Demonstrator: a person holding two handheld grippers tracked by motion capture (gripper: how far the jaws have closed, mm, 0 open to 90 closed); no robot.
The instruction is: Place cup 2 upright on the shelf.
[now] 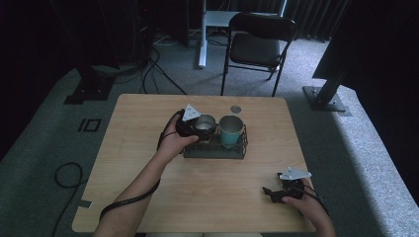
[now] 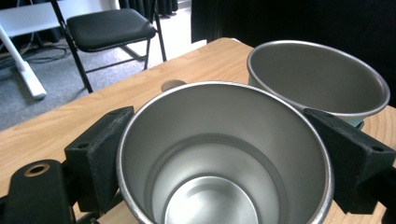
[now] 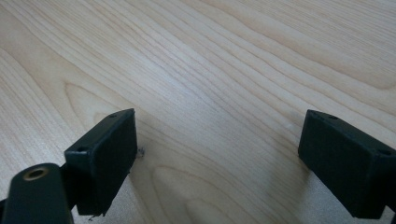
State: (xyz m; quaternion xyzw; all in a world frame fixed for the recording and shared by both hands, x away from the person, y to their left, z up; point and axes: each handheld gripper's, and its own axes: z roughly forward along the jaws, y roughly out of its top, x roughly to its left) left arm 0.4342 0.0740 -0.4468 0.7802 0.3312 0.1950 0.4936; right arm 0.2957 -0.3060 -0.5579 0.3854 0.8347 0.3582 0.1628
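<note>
The steel cup [image 2: 224, 154] sits upright in the left end of the dark wire rack [image 1: 216, 150] near the table's [image 1: 148, 163] far middle — my left gripper [image 1: 197, 129] is clamped around it, jaws pressed to its sides. Just right of that cup stands the teal cup [image 1: 231, 131]. My right gripper [image 1: 272, 193] rests well away from the rack at the near right edge — jaws spread wide, holding nothing.

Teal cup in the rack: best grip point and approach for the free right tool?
Grip the teal cup across its upper wall just under the rim, coming from above on its right side. It stands upright and open-mouthed in the rack; the steel cup, held by the left tool, crowds its left.
</note>
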